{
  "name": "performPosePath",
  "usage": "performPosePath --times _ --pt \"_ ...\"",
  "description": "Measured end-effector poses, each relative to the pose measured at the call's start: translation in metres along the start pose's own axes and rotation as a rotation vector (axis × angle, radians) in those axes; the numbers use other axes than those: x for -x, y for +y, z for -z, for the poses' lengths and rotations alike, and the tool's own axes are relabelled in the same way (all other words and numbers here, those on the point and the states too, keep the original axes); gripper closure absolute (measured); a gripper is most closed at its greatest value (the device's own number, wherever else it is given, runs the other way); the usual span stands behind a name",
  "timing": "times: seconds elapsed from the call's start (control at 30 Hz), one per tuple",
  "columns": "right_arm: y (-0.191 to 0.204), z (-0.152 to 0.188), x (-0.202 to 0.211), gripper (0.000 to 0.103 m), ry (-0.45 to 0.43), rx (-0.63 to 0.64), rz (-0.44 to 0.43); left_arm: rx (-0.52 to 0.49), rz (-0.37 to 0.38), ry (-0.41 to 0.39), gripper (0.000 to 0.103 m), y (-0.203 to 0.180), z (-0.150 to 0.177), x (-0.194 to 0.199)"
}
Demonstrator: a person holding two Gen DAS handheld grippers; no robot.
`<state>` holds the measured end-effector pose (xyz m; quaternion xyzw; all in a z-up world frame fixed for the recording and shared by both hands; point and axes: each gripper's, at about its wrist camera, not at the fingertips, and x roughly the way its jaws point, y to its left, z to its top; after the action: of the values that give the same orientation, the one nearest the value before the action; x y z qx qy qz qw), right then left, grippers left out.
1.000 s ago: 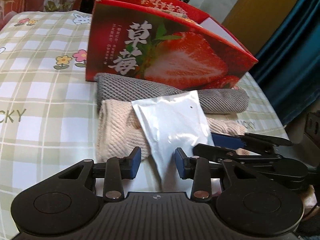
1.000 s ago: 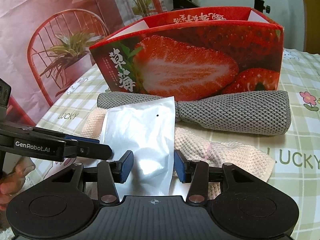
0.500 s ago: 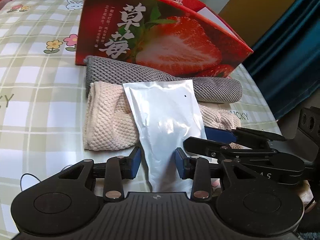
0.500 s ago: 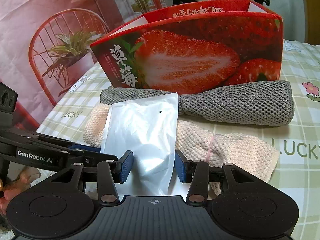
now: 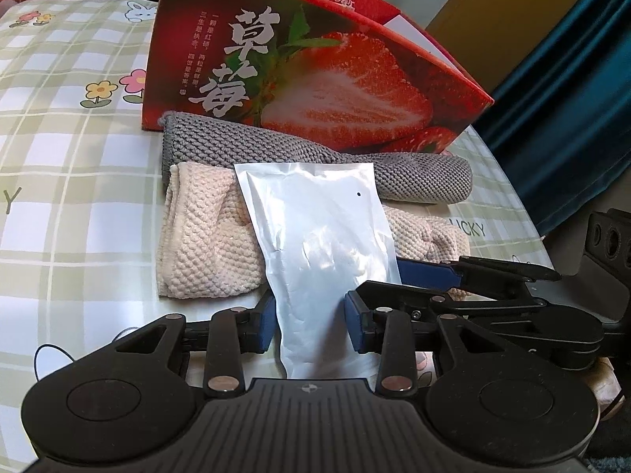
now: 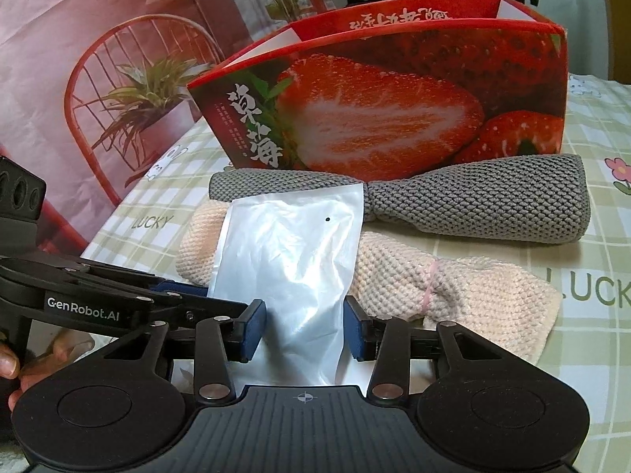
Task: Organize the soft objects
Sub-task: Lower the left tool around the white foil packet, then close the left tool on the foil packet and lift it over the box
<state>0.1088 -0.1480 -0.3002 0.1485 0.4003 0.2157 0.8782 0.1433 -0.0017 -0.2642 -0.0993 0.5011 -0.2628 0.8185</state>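
Observation:
A white plastic pouch (image 5: 319, 244) lies on a rolled beige cloth (image 5: 205, 244), with a rolled grey cloth (image 5: 276, 153) behind it against a red strawberry box (image 5: 315, 79). My left gripper (image 5: 309, 325) has its jaws apart, one on each side of the pouch's near end. My right gripper (image 6: 303, 327) stands the same way around the pouch (image 6: 292, 260), jaws apart. The beige cloth (image 6: 453, 291) and grey cloth (image 6: 473, 205) also show in the right wrist view, in front of the box (image 6: 374, 118).
The table carries a green checked cloth (image 5: 59, 197) with flowers. The right gripper's body (image 5: 493, 295) reaches in at the right of the left wrist view; the left gripper's body (image 6: 98, 295) is at the left of the right wrist view. A red chair (image 6: 118, 79) stands behind.
Both grippers have drawn a little nearer the pouch and cloths, which look larger. The jaws stay apart around the pouch.

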Motion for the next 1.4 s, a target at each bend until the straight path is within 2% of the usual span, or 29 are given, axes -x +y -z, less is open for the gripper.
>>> performPosePath --times 0.23,0.5,0.63,0.77,0.93,1.17,1.4 --pt "-0.004 0.002 -0.001 0.067 0.006 -0.024 -0.014 0.0 -0.016 -0.007 0.071 0.002 -0.001 0.003" --pt "-0.01 0.003 -0.002 0.066 0.001 -0.075 -0.034 0.0 -0.017 -0.007 0.072 0.004 -0.001 0.004" --pt "-0.007 0.003 0.0 0.071 -0.003 -0.07 -0.032 -0.02 -0.032 -0.015 0.073 0.001 -0.001 0.007" --pt "-0.004 0.001 0.006 0.075 -0.038 -0.058 -0.036 -0.034 -0.034 -0.043 0.073 -0.001 -0.003 0.014" --pt "0.003 -0.009 0.02 0.076 -0.102 -0.006 -0.038 -0.082 -0.031 -0.102 0.073 -0.01 -0.013 0.033" --pt "0.014 -0.05 0.047 0.075 -0.208 0.097 -0.029 -0.144 -0.027 -0.208 0.073 -0.029 -0.048 0.066" --pt "0.021 -0.114 0.066 0.075 -0.31 0.166 -0.022 -0.164 -0.027 -0.325 0.073 -0.043 -0.1 0.09"
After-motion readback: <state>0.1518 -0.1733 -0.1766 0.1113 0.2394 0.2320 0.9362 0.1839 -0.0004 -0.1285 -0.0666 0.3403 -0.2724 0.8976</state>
